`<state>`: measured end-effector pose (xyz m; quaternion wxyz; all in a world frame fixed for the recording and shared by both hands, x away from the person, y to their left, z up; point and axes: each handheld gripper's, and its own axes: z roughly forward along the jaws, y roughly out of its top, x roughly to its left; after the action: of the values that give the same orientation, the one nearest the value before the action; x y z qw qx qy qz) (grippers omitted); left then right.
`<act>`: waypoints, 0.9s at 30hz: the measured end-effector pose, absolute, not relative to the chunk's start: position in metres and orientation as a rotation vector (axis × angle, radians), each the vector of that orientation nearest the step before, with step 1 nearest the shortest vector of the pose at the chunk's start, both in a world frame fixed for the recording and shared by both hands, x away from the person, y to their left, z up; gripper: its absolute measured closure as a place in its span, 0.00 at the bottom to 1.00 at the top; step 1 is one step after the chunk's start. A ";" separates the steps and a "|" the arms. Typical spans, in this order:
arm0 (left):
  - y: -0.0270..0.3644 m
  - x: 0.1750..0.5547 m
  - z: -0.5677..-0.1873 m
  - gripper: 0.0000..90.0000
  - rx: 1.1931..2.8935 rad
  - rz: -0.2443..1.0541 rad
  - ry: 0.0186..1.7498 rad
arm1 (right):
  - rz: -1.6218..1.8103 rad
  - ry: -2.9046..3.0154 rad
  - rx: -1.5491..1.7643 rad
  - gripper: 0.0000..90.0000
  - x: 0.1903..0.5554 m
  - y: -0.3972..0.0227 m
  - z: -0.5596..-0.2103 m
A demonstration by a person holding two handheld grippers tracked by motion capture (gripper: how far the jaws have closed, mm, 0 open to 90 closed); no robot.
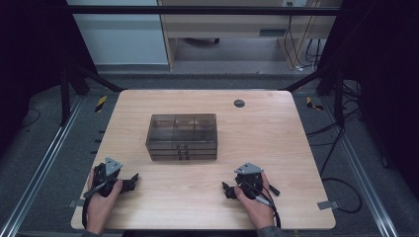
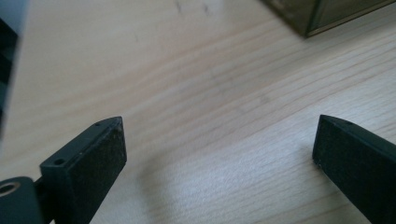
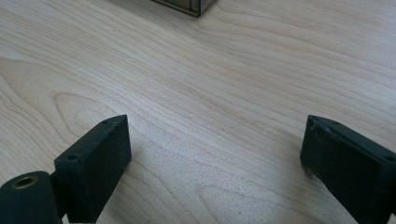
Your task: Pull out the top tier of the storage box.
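Smoky brown plastic drawer box (image 1: 182, 137) sits in the middle of the wooden tabletop (image 1: 276, 143). The left gripper (image 1: 129, 182) and right gripper (image 1: 228, 190) rest near the front edge, well apart from the box. Both have jaws wide, holding nothing.

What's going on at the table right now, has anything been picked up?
Nothing is held. A person rests both hands on the near part of the wooden table, one hand-held gripper in each. The left hand-held gripper and the right hand-held gripper both have their jaws wide open over bare wood, pointing inward. The smoky translucent drawer box sits at the table's middle, drawers shut, clear of both.
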<state>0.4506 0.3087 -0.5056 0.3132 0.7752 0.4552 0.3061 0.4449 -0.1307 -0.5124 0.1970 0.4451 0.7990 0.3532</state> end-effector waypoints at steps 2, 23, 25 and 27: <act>0.301 0.444 -0.501 0.03 2.041 0.832 1.113 | 0.988 2.238 1.248 0.10 0.445 -0.131 -0.512; 0.189 0.424 -0.453 0.19 2.241 1.254 0.506 | 0.989 2.247 1.236 0.10 0.445 -0.132 -0.512; 0.178 0.424 -0.454 0.21 2.251 1.283 0.466 | 0.989 2.247 1.235 0.10 0.445 -0.132 -0.512; 0.172 0.425 -0.456 0.24 2.250 1.292 0.451 | 0.989 2.247 1.235 0.10 0.445 -0.132 -0.512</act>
<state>0.4249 0.1723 -0.4556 0.2514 0.8270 0.1658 0.4747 0.4450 -0.1317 -0.5123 0.1952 0.4408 0.8019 0.3530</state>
